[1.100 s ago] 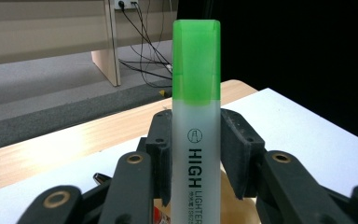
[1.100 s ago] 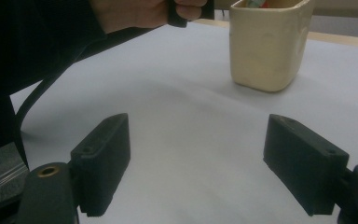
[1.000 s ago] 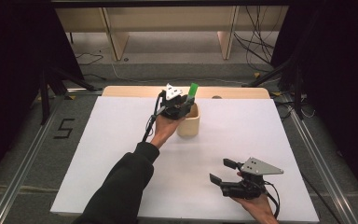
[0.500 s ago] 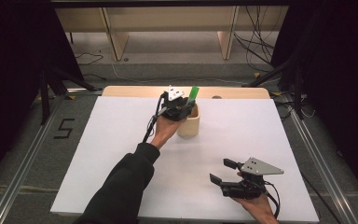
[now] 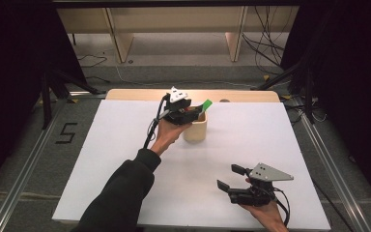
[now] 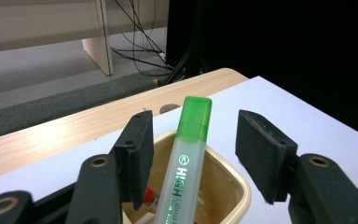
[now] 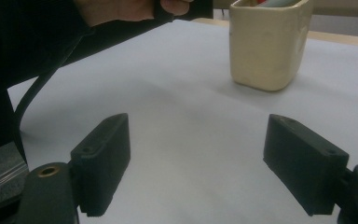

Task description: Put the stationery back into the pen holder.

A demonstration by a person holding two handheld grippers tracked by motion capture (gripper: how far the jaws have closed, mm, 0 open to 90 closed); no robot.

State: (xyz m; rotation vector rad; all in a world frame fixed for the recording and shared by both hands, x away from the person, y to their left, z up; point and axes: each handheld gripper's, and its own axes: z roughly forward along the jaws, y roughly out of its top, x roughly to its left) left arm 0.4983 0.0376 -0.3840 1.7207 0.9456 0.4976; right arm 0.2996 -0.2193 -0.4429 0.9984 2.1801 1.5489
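A green-capped highlighter [image 6: 189, 154] stands tilted in a cream cup [image 6: 228, 186], with a red thing [image 6: 151, 198] beside it inside. My left gripper [image 6: 193, 140] hovers over the cup's rim; its jaws have just been opening and flank the highlighter without pressing it. From the high view the left gripper [image 5: 193, 113] sits at the cup [image 5: 195, 131], and the green cap [image 5: 206, 105] pokes out to its right. My right gripper [image 5: 232, 176] rests open near the front right of the white sheet, nothing between its pads [image 7: 102, 158], facing the cup [image 7: 268, 42].
The white sheet [image 5: 116, 145] covers most of the table; a wooden strip [image 5: 135, 94] runs along its far edge. Cables and shelf legs lie on the floor beyond. A cable [image 5: 150, 135] trails from the left gripper down along the forearm.
The left jaws have spread apart and let go of the highlighter, whose green cap now sits lower and leans right in the cup. The right gripper has stayed still.
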